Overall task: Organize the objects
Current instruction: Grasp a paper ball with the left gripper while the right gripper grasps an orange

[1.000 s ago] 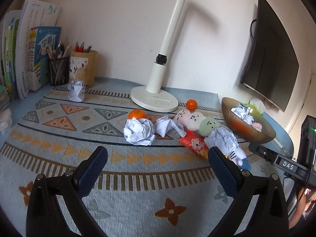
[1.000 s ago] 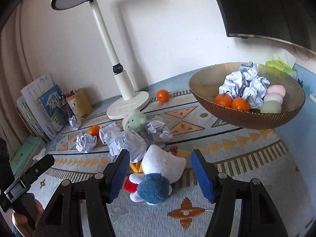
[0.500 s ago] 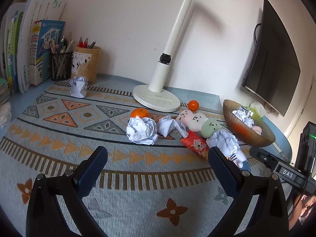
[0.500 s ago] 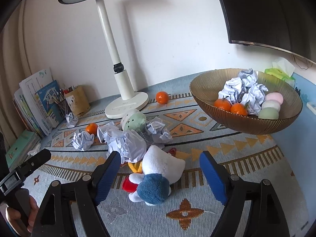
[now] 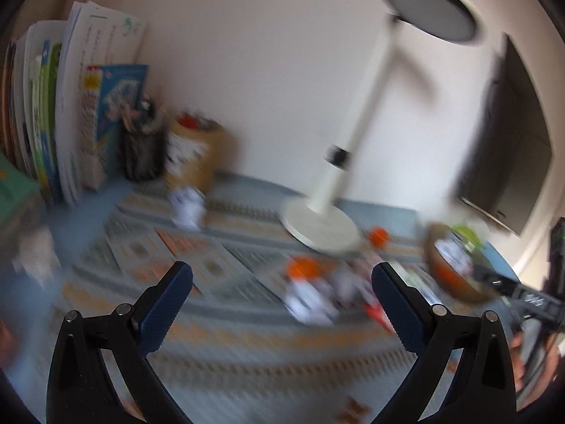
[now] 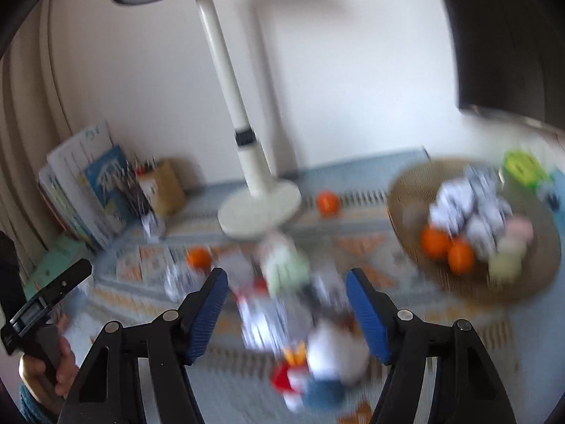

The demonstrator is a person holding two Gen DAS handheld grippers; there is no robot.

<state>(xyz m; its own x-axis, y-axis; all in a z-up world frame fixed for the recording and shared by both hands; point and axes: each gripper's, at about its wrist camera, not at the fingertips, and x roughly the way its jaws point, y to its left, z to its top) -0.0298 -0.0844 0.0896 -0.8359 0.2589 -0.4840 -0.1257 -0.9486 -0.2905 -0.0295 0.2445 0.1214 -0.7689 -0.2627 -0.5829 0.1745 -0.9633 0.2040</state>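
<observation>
Left view, blurred: left gripper (image 5: 282, 284) wide, empty; crumpled paper (image 5: 309, 298) sits on the patterned mat (image 5: 219, 346), lower in frame than before. Right view: right gripper (image 6: 286, 288) closing, nothing pinched, above the white-blue plush (image 6: 326, 364), now blurred; bowl (image 6: 409, 190) far right.

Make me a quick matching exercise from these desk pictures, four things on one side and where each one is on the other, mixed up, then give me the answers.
Things:
1. Desk lamp
2. Soft toy
3. Two oranges
4. Books

Places:
A. In the bowl, beside the crumpled paper
B. Leaning upright by the wall, next to the pen holders
C. Lying on the cloth nearest the right gripper
D. Standing on a round base at the back of the table

Pairs: 1-D, 2-C, 3-A, 4-B
</observation>
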